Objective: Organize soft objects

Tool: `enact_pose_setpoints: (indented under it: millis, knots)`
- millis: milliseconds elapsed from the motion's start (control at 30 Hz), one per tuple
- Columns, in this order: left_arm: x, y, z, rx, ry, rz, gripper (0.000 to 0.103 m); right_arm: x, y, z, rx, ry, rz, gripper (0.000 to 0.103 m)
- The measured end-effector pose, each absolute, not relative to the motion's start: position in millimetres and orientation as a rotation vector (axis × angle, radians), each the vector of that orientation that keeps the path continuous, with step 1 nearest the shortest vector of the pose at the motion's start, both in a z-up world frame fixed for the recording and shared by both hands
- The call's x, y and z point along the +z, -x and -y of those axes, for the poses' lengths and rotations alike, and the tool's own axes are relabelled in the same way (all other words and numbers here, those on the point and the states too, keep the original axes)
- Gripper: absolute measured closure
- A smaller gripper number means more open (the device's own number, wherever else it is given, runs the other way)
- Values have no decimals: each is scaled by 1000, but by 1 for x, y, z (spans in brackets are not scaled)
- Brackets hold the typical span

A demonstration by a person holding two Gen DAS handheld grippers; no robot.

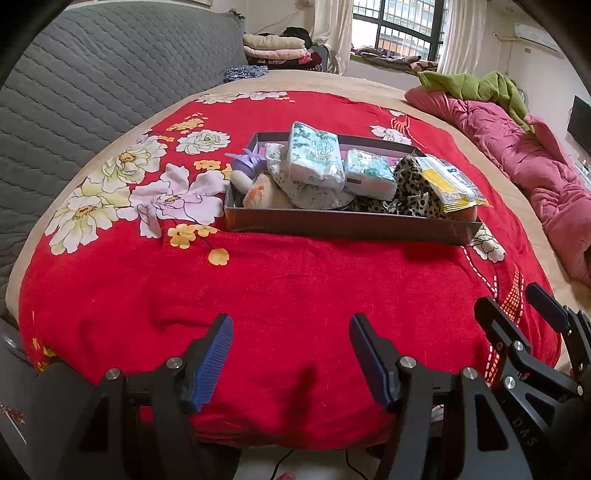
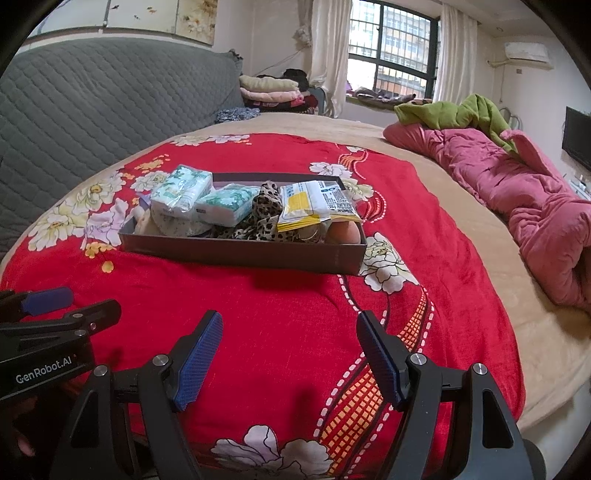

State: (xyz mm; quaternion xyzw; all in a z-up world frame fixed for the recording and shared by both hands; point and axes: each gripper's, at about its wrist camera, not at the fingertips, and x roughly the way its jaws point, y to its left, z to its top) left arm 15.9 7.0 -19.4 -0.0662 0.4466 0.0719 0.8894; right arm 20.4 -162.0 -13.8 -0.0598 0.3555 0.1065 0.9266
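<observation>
Left wrist view puts the left gripper (image 1: 291, 332) lowest in the picture, its blue pads spread wide with nothing between them, held over the red flowered blanket (image 1: 295, 295). Just to its right the right gripper (image 1: 517, 306) shows from the side; in the right wrist view (image 2: 290, 328) its jaws stand equally wide and empty above the same blanket. Farther along the bed sits a shallow dark box (image 1: 347, 223), packed with soft things — a tall tissue pack (image 1: 314, 155) standing upright, a flatter tissue pack (image 1: 369, 175) beside it, a leopard-print cloth (image 1: 410, 192), a yellow-and-white packet (image 1: 452, 182) at the right end, a spotted pale cloth (image 1: 288, 177) under the tall pack, and a plush toy (image 1: 255, 184) with a purple bow at the left end. Beyond the box lie a rumpled pink quilt (image 1: 517, 147) with a green blanket (image 1: 476, 86) on it, a grey quilted headboard (image 1: 110, 74) at left, folded clothes (image 1: 273, 48), and a barred window (image 1: 399, 26).
</observation>
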Motion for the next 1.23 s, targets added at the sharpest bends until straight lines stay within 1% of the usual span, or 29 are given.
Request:
enact_pose_setpoints:
  millis: [900,1233]
  knots:
    - [-24,-17,-7,145,133,-947,38,-15,-20,162,221,120,-732,27]
    - [-30,-19,-17,150,152,-968,38,-17,-28,172,205,82,-761,27]
